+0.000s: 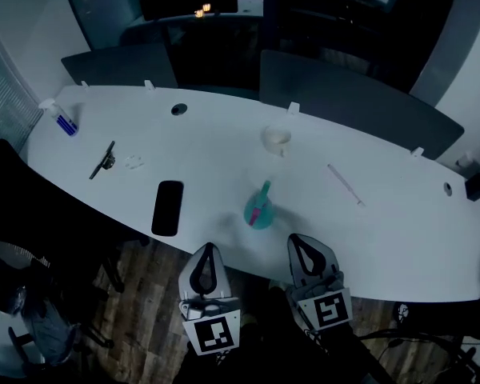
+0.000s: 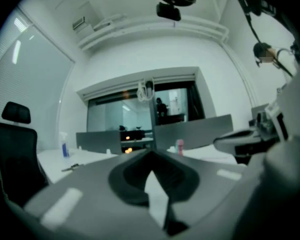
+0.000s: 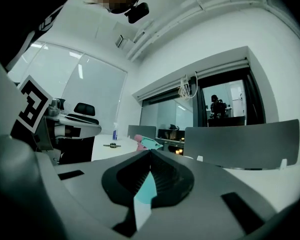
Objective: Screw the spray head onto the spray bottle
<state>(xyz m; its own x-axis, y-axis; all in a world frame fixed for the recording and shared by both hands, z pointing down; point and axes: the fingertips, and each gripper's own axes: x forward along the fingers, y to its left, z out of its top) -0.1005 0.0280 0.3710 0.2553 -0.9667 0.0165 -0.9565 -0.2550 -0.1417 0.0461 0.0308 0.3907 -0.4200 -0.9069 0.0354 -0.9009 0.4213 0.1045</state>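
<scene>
In the head view, the left gripper (image 1: 209, 249) and the right gripper (image 1: 298, 240) are side by side at the near edge of a long white table (image 1: 400, 214). Each gripper has its two jaws pressed together, and nothing is held in them. The teal spray bottle (image 1: 258, 215) stands on the table just in front of the two grippers, in the gap between their tips. Neither one touches it. The spray head (image 1: 264, 190), teal with some pink, sits on top of the bottle. It cannot be told if it is screwed on tight. A black phone (image 1: 168, 207) lies flat in front of the left gripper and off to its left. A roll of tape (image 1: 276, 138) sits far in front, past the bottle. A small blue bottle (image 1: 63, 120) is far off to the left. In the left gripper view, the dark jaws meet at their tips with nothing in them. The pink part of the spray head (image 2: 180, 145) peeks up just right of the tips, and the other gripper (image 2: 240, 141) pokes in from the right. In the right gripper view, the jaws are also closed and empty. The teal and pink spray head (image 3: 146, 143) shows just left of the tips, and teal from the bottle shows through the hole under them.
</scene>
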